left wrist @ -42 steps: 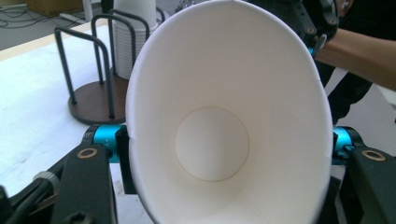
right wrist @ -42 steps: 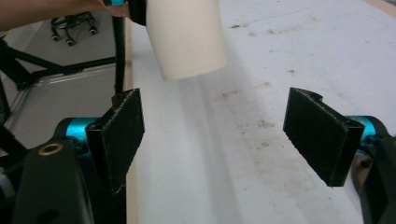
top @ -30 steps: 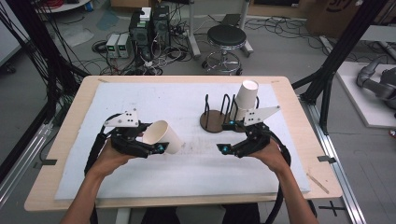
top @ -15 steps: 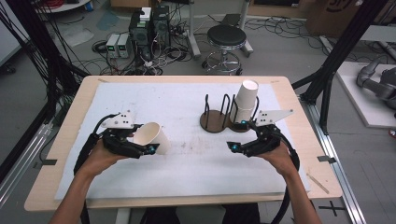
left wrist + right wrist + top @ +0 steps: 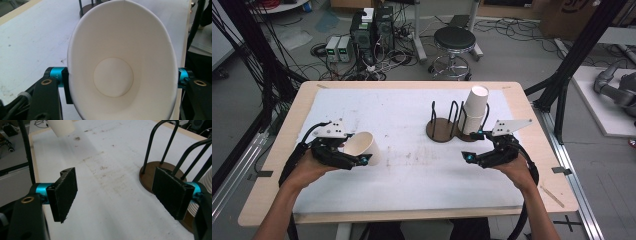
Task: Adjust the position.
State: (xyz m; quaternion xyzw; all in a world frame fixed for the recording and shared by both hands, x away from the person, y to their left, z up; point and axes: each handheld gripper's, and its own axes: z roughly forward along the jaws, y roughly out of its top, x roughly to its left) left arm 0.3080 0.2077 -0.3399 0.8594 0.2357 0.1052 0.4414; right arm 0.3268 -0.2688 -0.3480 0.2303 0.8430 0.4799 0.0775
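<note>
1. From the high view, my left gripper [image 5: 354, 154] sits at the lower left of the desk [image 5: 277, 145], closed on a white paper cup [image 5: 362, 147] that lies on its side, its mouth turned toward my hand.
2. The left gripper view looks straight into that paper cup [image 5: 120, 62]: a smooth, matt white interior, an oval rim and a round flat bottom disc with a faint seam ring. My fingers [image 5: 66, 85] press its wall from both sides, with teal collars just outside them.
3. The high view places my right gripper [image 5: 473, 146] at the lower right, near the wooden cup holder [image 5: 443, 131], its fingers spread apart and empty.
4. The right gripper view gives the detail: two flat rectangular fingers [image 5: 65, 192] faced with coarse black, gritty-looking pads, wide open over the desk, nothing between them.
5. In that view, the cup holder [image 5: 152, 173] shows a round dark brown base with thin black metal hoops rising from it; a ribbed white edge sits at the lower right of the frame, behind my right-side finger.
6. The high view alone explains that edge: a stack of cups [image 5: 474, 107] stands upside down in the holder's right half, tapering upward.
7. The white sheet [image 5: 412, 120] covering the desk looks scuffed, with brownish stains through the middle; pale wood borders it.
8. The upper left of the right gripper view catches the base of the held cup, blurred.
</note>
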